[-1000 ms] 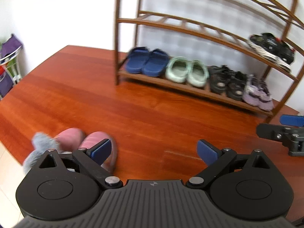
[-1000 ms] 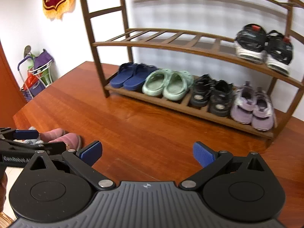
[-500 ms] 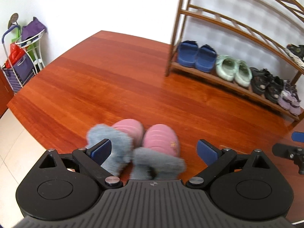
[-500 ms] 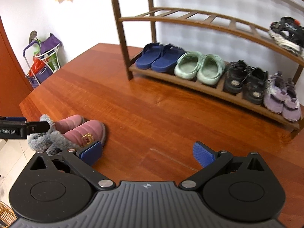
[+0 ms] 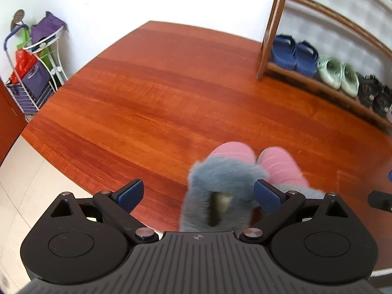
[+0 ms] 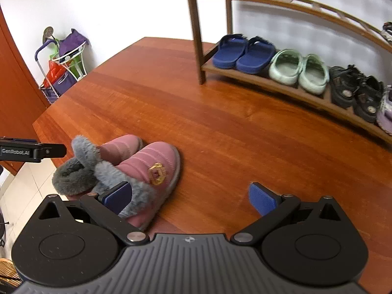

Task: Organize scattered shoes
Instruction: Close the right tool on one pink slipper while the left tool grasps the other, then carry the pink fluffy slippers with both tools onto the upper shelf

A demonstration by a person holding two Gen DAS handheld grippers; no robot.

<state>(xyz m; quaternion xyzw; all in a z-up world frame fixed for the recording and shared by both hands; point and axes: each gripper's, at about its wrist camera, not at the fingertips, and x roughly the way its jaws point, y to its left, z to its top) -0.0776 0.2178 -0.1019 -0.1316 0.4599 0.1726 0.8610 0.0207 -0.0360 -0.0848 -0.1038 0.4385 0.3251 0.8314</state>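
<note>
Four pairs of shoes sit in a row on the bottom tier of the brown slatted wooden shoe rack (image 6: 289, 90), which stands against the white wall at the far edge of the red-brown plank floor (image 6: 220, 127): navy slides (image 6: 242, 52), mint-green clogs (image 6: 297, 69), black sandals (image 6: 355, 90) and, cut by the frame, a lilac pair. The pink quilted slippers with grey fur cuffs (image 6: 137, 166) lie side by side on the floor near its left edge, well apart from the rack.

Over the last second both cameras swung off the rack and dropped towards the slippers, now large in both views. The left gripper (image 5: 198, 193) has its fingers spread wide, the nearer fur cuff between them and nothing gripped. The right gripper (image 6: 188, 196) is likewise spread, its left pad just over the other slipper. I judge a pickup of the pair is being lined up, one slipper per gripper.
</note>
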